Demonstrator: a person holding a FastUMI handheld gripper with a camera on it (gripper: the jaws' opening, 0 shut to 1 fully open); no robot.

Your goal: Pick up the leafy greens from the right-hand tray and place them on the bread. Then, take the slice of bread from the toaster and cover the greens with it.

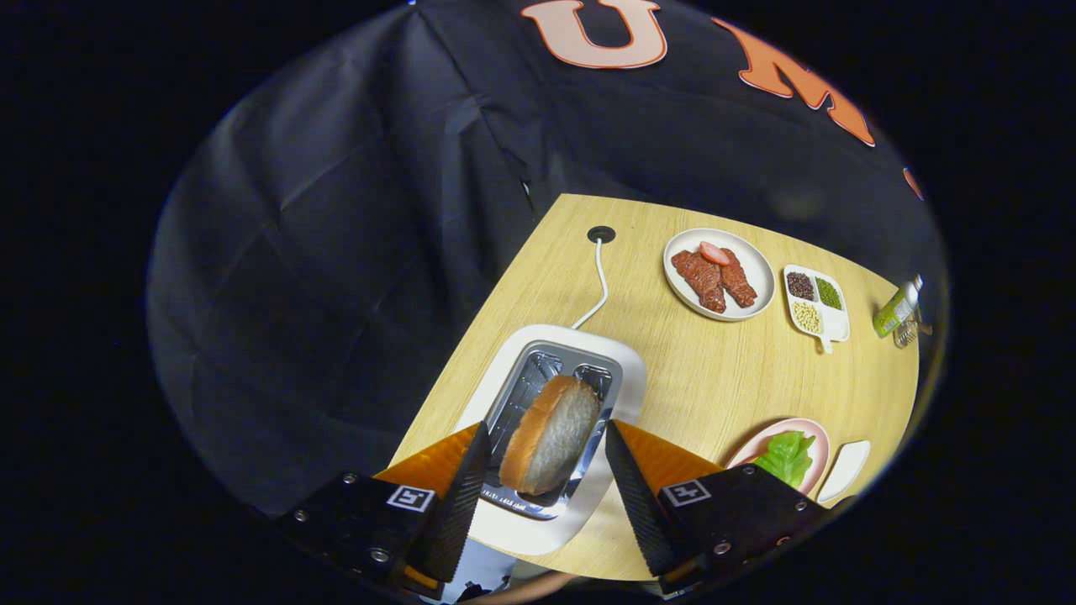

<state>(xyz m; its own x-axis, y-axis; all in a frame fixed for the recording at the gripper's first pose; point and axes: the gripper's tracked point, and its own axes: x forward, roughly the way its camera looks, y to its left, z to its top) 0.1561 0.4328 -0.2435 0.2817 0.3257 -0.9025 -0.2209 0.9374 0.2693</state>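
Gripper (544, 458) open, bread slice (551, 435) between its fingers untouched, upright in toaster (551, 437)

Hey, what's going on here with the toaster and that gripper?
A handheld gripper hangs over a white toaster on a wooden table, its fingers open on either side of a bread slice standing in the slot, not yet pressing it. The leafy greens lie on a pink plate off to the side. Farther back sit a plate of meat and a divided dish of beans.
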